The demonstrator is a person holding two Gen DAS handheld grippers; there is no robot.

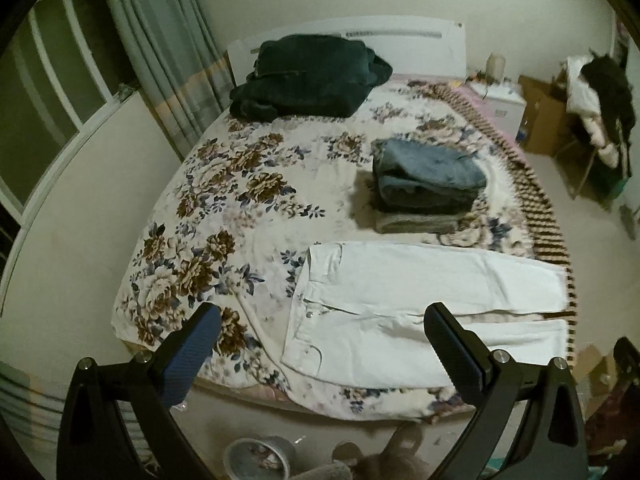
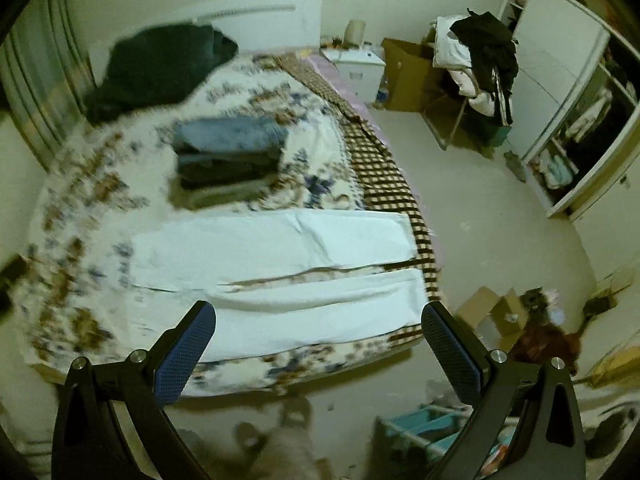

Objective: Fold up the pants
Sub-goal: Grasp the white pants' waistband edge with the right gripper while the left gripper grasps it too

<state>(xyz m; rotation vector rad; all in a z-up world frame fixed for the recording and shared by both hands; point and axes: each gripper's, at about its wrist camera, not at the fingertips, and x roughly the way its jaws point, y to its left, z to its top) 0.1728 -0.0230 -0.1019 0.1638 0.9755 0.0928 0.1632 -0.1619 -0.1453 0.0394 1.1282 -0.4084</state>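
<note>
We count 1 pair of white pants [image 1: 432,304] spread flat, 2 legs side by side. 1 stack of folded clothes [image 1: 428,186] holds at least 3 pieces. We see 1 dark green bundle [image 1: 308,76], 1 floral blanket [image 1: 224,200], 2 grippers, left [image 1: 320,320] and right [image 2: 318,316], 1 nightstand [image 2: 360,66], and 2 cardboard boxes [image 2: 408,76].

The right wrist view was smeared by motion blur, so the floral bedspread [image 2: 80,208] lost its pattern and the folded stack of jeans [image 2: 230,156] showed no clear layers. In the left wrist view, the round container [image 1: 258,458] on the floor below the bed's near edge was cut off by the frame's bottom, its contents unreadable. The items on the white nightstand [image 1: 502,98] beside the bed's far corner were too small to identify.
</note>
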